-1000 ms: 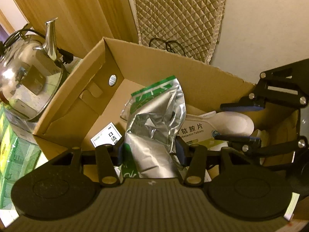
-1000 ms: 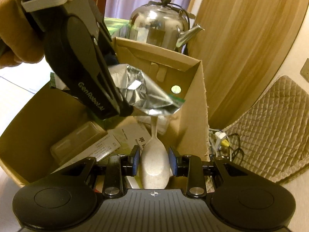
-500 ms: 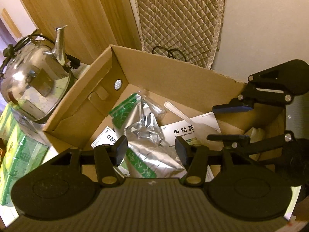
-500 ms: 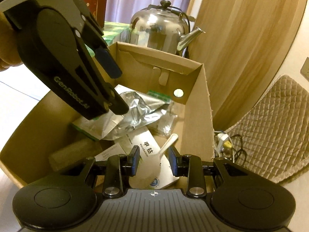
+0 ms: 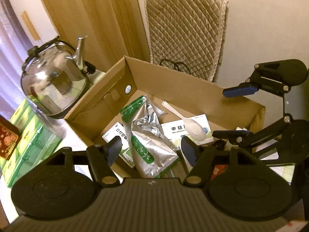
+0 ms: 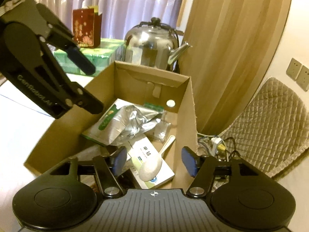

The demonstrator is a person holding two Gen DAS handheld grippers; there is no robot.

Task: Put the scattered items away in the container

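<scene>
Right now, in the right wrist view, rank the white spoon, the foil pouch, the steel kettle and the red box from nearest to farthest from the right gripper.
1. White spoon: between the open right gripper's fingers, lying on a medicine box.
2. Foil pouch: mid-box, slightly left.
3. Steel kettle: behind the cardboard box's far wall.
4. Red box: far left, by the curtain.

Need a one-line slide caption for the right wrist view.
Open right tool above cardboard box holding foil pouch, spoon and medicine box.

Both the left gripper (image 5: 152, 148) and the right gripper (image 6: 154, 161) have let go and spread wide, pulling back above the cardboard box (image 5: 173, 85), where the foil pouch (image 5: 150, 135) and white spoon (image 5: 193, 126) now lie.
</scene>
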